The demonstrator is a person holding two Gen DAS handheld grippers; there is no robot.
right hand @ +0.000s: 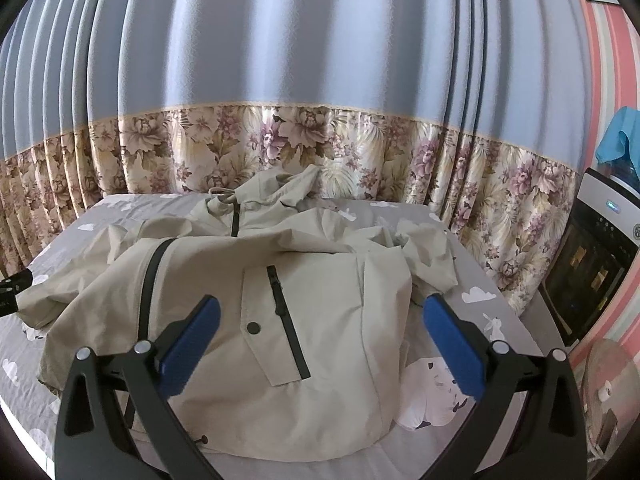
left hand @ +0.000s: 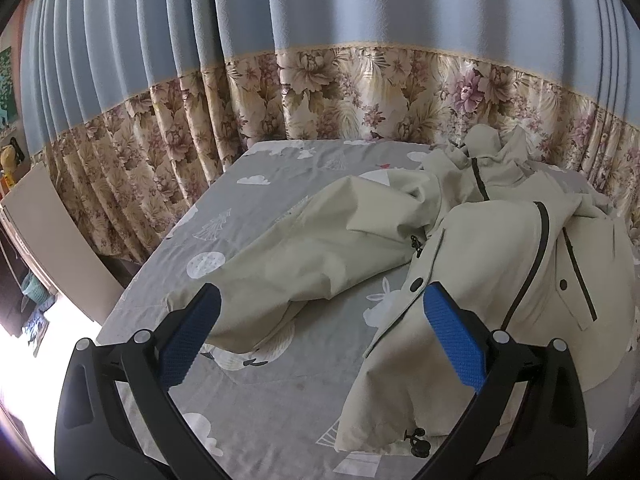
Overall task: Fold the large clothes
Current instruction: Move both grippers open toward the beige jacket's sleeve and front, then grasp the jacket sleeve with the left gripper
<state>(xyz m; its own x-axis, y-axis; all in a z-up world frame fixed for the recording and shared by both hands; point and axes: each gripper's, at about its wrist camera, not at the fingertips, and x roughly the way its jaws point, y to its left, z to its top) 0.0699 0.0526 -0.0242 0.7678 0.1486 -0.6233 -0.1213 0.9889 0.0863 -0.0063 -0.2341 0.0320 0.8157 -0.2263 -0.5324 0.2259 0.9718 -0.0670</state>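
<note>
Taking the jacket [right hand: 320,320] as the landmark: it lies crumpled, front up, on the bed [left hand: 280,380], hood toward the curtain [left hand: 320,92] behind. To its left, a pale cabinet [left hand: 52,240] stands beside the bed, well apart from the cloth. The left gripper [left hand: 320,332] hovers over the jacket's near left side, fingers spread wide and holding nothing, probably lined up between the flung-out sleeve [left hand: 304,248] and the front hem for a first grab. The right gripper [right hand: 320,336] hangs over the chest pocket, likewise spread and empty. The far sleeve looks bunched under the body, though the folds hide it. To the jacket's right stands a dark appliance [right hand: 592,272]; nothing lies on the bed in the way.
</note>
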